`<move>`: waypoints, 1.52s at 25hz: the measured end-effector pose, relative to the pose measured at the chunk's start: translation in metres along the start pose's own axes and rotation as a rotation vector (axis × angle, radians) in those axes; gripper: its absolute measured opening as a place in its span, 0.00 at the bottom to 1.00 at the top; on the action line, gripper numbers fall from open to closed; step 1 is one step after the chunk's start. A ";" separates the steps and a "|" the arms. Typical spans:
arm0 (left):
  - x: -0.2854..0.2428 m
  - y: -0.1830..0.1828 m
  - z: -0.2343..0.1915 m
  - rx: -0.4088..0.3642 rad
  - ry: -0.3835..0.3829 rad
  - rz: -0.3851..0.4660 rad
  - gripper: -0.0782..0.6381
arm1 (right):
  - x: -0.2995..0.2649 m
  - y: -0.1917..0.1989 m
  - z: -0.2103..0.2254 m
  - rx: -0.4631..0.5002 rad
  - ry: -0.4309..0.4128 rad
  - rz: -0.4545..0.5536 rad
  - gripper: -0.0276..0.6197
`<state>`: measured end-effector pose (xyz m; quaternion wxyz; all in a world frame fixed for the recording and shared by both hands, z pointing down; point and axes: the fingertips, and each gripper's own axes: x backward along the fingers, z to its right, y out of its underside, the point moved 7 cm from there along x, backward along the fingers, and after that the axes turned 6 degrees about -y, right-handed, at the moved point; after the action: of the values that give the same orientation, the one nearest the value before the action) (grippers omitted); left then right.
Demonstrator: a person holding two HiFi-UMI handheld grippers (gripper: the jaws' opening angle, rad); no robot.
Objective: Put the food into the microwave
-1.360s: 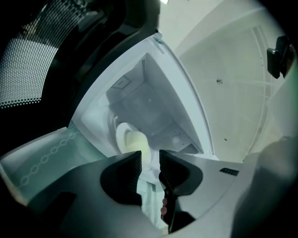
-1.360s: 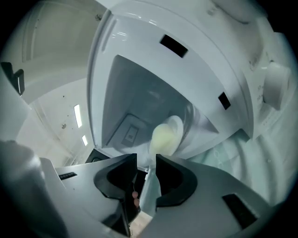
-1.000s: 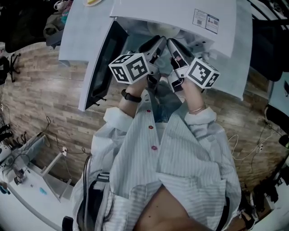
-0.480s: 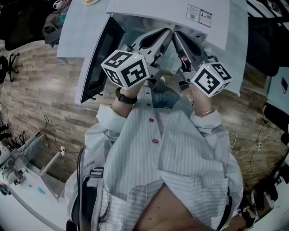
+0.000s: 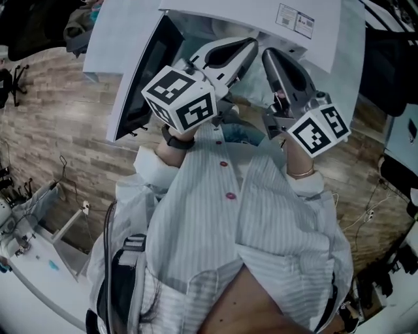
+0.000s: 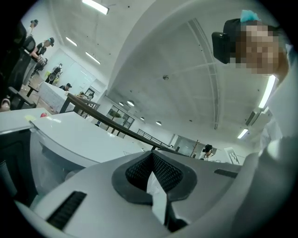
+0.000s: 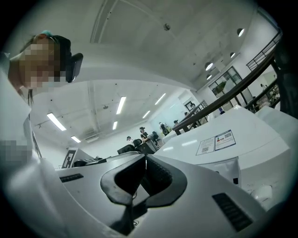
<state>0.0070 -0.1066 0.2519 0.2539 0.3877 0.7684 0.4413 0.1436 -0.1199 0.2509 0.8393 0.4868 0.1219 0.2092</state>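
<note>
1. The left claw (image 6: 151, 157) has its jaws pressed together at the tips, with nothing pinched between them as far as its own view shows.
2. The right claw (image 7: 143, 159) has just been closing. Its jaws now meet, and nothing sits between them either.
3. In the head view the two claws sit side by side and close together. They point toward the mouth of the microwave (image 5: 248, 13), with their marker cubes back toward the person's shirt (image 5: 261, 215).
4. The door (image 5: 144, 78) stands swung wide open to the left, its dark window facing outward.
5. The food shows in none of the views. The claws and the microwave's own top cover most of the cavity, so I cannot tell whether the food is inside.
6. My reading of progress is that two empty, closed claws at an open microwave suggest the food is probably already set down inside, but that is a guess and not something seen.
7. If the guess is right, the door remains to be swung shut. If it is wrong, the food has yet to be fetched and placed.
</note>
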 end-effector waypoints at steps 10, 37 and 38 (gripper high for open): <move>0.005 0.003 -0.010 0.020 -0.027 -0.005 0.12 | -0.014 0.003 0.004 -0.010 -0.022 -0.017 0.10; 0.016 0.007 -0.034 0.003 -0.054 -0.024 0.12 | -0.014 0.021 0.008 -0.031 -0.025 -0.070 0.09; 0.016 0.008 -0.034 0.008 -0.047 -0.026 0.12 | -0.015 0.021 0.008 -0.031 -0.029 -0.069 0.09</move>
<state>-0.0238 -0.1072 0.2741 0.2762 0.3888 0.7689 0.4258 0.1289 -0.1236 0.2735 0.8552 0.4721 0.1229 0.1750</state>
